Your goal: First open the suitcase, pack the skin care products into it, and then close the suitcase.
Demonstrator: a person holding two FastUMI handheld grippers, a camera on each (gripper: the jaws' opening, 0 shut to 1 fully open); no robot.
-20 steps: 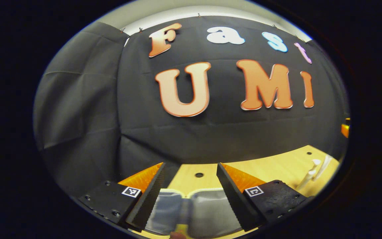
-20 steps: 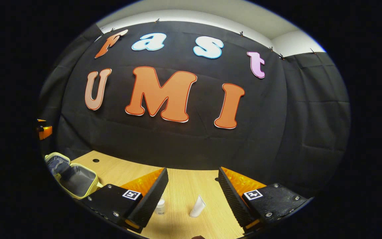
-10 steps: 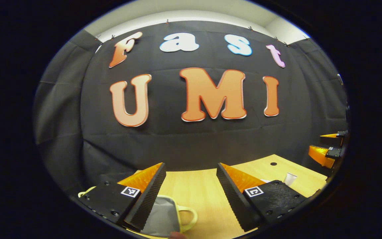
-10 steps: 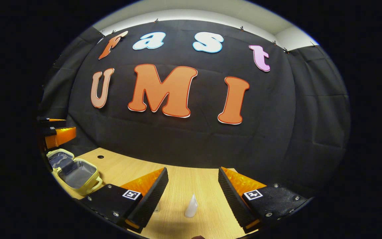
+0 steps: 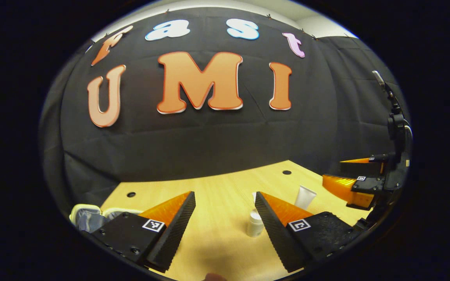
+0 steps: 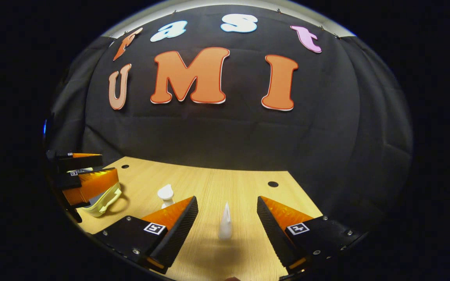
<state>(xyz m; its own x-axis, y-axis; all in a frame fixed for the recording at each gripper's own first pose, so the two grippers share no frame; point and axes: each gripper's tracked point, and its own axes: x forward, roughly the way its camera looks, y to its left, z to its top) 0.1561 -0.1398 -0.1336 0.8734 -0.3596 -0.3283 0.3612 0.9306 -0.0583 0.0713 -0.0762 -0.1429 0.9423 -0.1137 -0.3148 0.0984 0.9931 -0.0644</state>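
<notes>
Both tongs gape wide, empty — right tongs (image 6: 227, 218) frame an upright white tube (image 6: 225, 222) on the worktop (image 6: 209, 183); left tongs (image 5: 225, 218) hover near a small bottle (image 5: 254, 223).

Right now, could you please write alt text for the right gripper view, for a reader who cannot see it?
The right tongs hang open over a wooden table, with a white tube standing between their fingers, untouched. At left, the left tongs hover by the yellow suitcase; a small white bottle stands nearby.
</notes>
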